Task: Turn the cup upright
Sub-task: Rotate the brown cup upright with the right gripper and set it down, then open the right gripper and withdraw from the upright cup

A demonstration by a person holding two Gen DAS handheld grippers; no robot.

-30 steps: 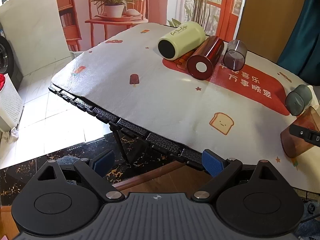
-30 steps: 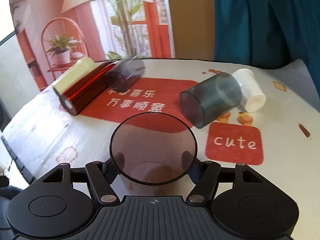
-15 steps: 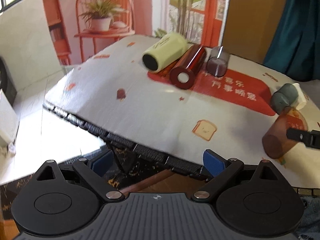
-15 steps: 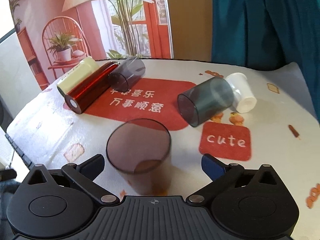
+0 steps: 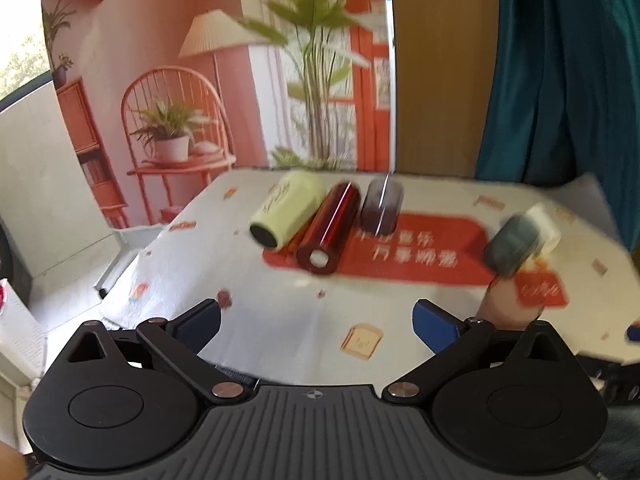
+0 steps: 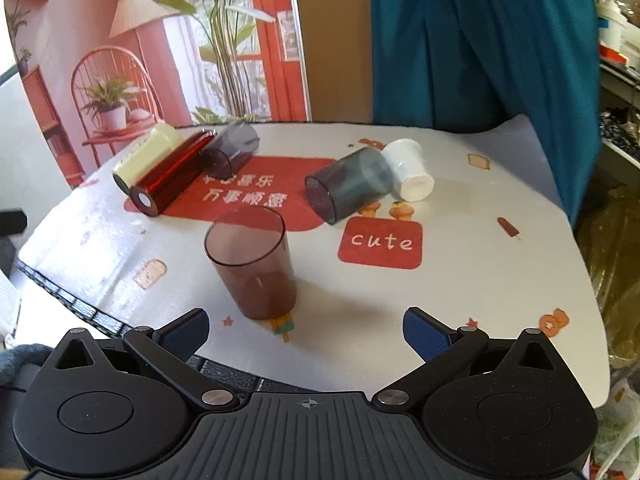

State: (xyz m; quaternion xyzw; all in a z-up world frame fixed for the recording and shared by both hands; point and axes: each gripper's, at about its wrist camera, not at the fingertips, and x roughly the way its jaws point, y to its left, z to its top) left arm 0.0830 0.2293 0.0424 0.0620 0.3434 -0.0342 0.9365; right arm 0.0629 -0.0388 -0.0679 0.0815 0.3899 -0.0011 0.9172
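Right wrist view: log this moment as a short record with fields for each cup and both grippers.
brown tumbler: upright, mouth up, free of both grippers
grey tumbler: on its side, base against the white cup
red cylinder cup: on its side, between the cream cup and the dark tumbler, all lying
right gripper: open, empty, short of the brown tumbler
left gripper: open, empty
table: patterned cloth

White printed tablecloth (image 6: 460,280): "cute" on small red square patch (image 6: 380,242); "万事顺意" on large red patch (image 6: 256,192), upper line partly hidden.
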